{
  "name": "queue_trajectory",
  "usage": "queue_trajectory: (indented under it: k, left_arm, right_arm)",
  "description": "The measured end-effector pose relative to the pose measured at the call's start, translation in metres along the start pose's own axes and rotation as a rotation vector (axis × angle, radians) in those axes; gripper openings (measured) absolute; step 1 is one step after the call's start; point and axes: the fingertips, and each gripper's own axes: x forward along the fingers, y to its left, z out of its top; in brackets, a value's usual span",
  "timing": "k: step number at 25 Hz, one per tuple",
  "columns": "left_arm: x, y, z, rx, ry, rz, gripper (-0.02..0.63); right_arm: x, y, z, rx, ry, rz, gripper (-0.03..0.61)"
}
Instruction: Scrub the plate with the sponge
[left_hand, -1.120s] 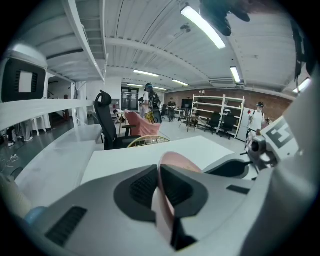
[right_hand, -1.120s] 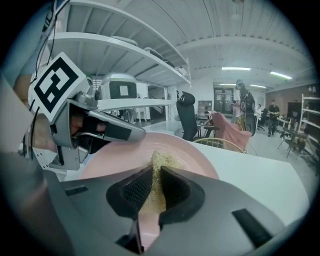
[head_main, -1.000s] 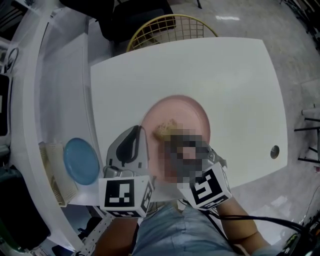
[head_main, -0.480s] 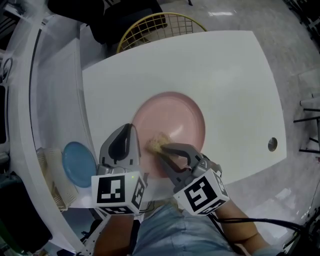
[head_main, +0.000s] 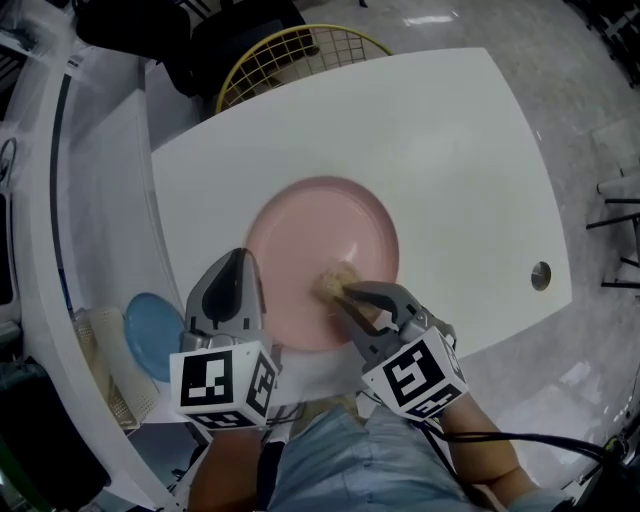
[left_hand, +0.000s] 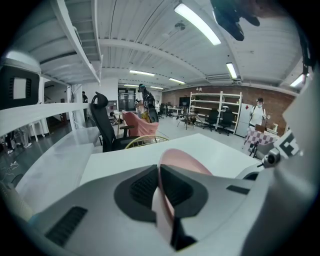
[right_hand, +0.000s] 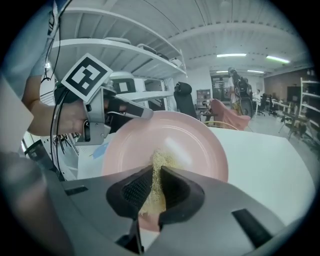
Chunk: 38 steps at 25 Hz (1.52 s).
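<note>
This is a big room with long lights (left_hand: 197, 22) on a white ceiling and a grey floor (head_main: 560, 60). Far back there is a brick wall with white shelves (left_hand: 215, 107) and some chairs, and a person (left_hand: 258, 112) stands near them.

In the middle is a white table (head_main: 450, 150) with round corners. It has a small round metal spot (head_main: 540, 275) near its right edge. Behind the table are a yellow wire frame (head_main: 290, 50) and a black office chair (left_hand: 102, 120). On the left side runs a long white counter (head_main: 100, 180). A blue plate (head_main: 150, 320) sits there on a pale woven mat (head_main: 100, 360).

A pink plate (head_main: 310, 240) is on the table, near the edge by the person. The left gripper (head_main: 240, 262) is at the plate's left rim. Its jaws are pinched onto that rim, and the thin pink edge shows between them in the left gripper view.

The right gripper (head_main: 345, 292) is over the near part of the plate. Its jaws are squeezed on a yellow sponge (head_main: 335, 283). The sponge pokes out past the jaw tips and touches the inside of the plate, a little below its middle. From the right gripper view you can see the left gripper across the plate, with its black and white marker cube on top.
</note>
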Motion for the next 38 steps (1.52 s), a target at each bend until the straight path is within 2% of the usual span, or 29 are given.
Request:
queue_trajectory:
  k: [10, 22, 30, 38]
  left_arm:
    - [0.002, -0.004, 0.002, 0.009, -0.005, -0.011, 0.026]
    - [0.0, -0.003, 0.002, 0.002, -0.01, -0.024, 0.025]
    - [-0.001, -0.003, 0.003, -0.014, -0.014, -0.027, 0.026]
    - [0.001, -0.003, -0.001, -0.028, -0.008, -0.03, 0.026]
  right_arm:
    - [0.0, -0.048, -0.005, 0.058, 0.034, -0.128, 0.055]
    - [0.007, -0.068, 0.007, 0.062, 0.039, -0.195, 0.055]
    - [0.017, -0.063, 0.028, 0.02, 0.005, -0.183, 0.055]
    - [0.024, -0.035, 0.052, -0.041, -0.043, -0.101, 0.055]
